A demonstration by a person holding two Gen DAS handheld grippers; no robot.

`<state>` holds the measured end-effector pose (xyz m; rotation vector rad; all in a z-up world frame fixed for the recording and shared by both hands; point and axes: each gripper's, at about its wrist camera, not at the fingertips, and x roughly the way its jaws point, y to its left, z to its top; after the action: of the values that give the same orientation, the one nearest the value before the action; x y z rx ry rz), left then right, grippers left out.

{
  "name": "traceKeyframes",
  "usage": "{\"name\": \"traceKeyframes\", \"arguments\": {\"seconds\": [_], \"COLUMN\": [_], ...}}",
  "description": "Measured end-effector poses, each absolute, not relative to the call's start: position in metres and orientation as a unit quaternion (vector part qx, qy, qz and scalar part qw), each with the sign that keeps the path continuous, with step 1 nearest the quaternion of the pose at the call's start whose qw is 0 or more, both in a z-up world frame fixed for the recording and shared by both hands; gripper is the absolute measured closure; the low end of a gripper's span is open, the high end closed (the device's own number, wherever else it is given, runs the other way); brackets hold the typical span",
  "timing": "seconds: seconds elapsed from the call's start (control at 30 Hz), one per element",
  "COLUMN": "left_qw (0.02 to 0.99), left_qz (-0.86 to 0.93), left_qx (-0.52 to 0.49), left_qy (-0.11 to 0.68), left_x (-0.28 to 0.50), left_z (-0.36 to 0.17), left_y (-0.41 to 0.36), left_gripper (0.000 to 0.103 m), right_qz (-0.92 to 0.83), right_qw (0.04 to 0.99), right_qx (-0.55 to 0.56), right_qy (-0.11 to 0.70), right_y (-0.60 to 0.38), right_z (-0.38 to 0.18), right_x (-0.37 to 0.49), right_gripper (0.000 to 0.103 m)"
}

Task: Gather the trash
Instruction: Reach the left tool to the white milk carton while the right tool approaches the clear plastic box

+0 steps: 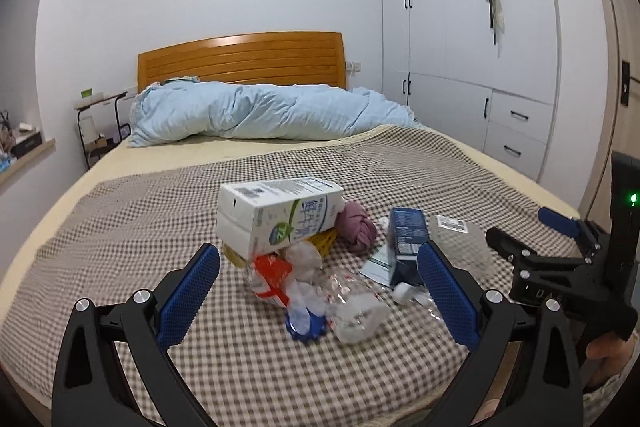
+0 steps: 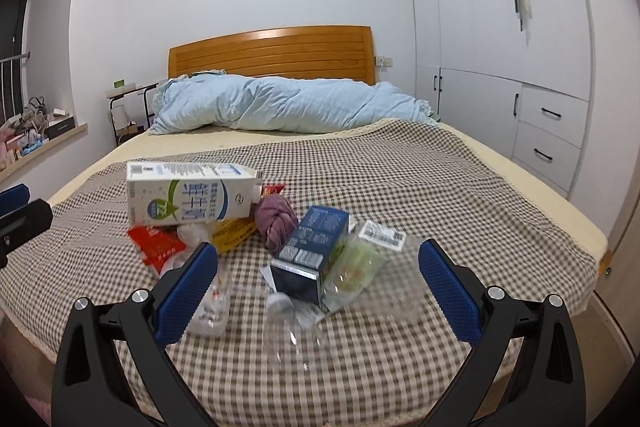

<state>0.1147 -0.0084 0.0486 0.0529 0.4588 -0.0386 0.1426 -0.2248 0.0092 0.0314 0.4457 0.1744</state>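
Both hand-held grippers, left (image 1: 318, 283) and right (image 2: 318, 281), spread wide, empty, above trash pile on bed (image 2: 440, 187): milk carton (image 2: 188, 193), blue box (image 2: 310, 253), wrappers.

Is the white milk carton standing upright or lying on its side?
On its side. The white milk carton lies lengthwise atop the trash pile on the checkered blanket, its printed text rotated sideways.
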Motion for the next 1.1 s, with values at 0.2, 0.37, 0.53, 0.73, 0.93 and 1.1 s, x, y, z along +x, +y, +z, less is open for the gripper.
{"name": "traceKeyframes", "arguments": {"seconds": [0.2, 0.37, 0.53, 0.73, 0.93, 1.1], "left_qw": [0.964, 0.951, 0.932, 0.903, 0.843, 0.817], "left_qz": [-0.022, -0.026, -0.03, -0.051, -0.069, -0.079], "left_qx": [0.043, 0.073, 0.125, 0.195, 0.259, 0.257], "left_qy": [0.26, 0.3, 0.338, 0.379, 0.466, 0.511], "left_x": [0.155, 0.198, 0.248, 0.301, 0.363, 0.398], "left_z": [0.048, 0.046, 0.048, 0.038, 0.014, 0.008], "left_y": [-0.007, -0.006, -0.013, -0.028, -0.039, -0.037], "left_gripper": [0.007, 0.007, 0.007, 0.007, 0.007, 0.007], "right_qz": [0.075, 0.042, 0.034, 0.017, -0.01, -0.019], "right_qw": [0.971, 0.966, 0.952, 0.949, 0.949, 0.948], "right_qx": [0.037, 0.05, 0.089, 0.094, 0.092, 0.09], "right_qy": [0.226, 0.248, 0.29, 0.302, 0.302, 0.305], "right_y": [-0.24, -0.265, -0.29, -0.304, -0.319, -0.328], "right_z": [-0.001, -0.02, -0.042, -0.052, -0.056, -0.06], "right_x": [0.176, 0.208, 0.228, 0.237, 0.24, 0.244], "right_gripper": [0.006, 0.006, 0.006, 0.006, 0.006, 0.006]}}
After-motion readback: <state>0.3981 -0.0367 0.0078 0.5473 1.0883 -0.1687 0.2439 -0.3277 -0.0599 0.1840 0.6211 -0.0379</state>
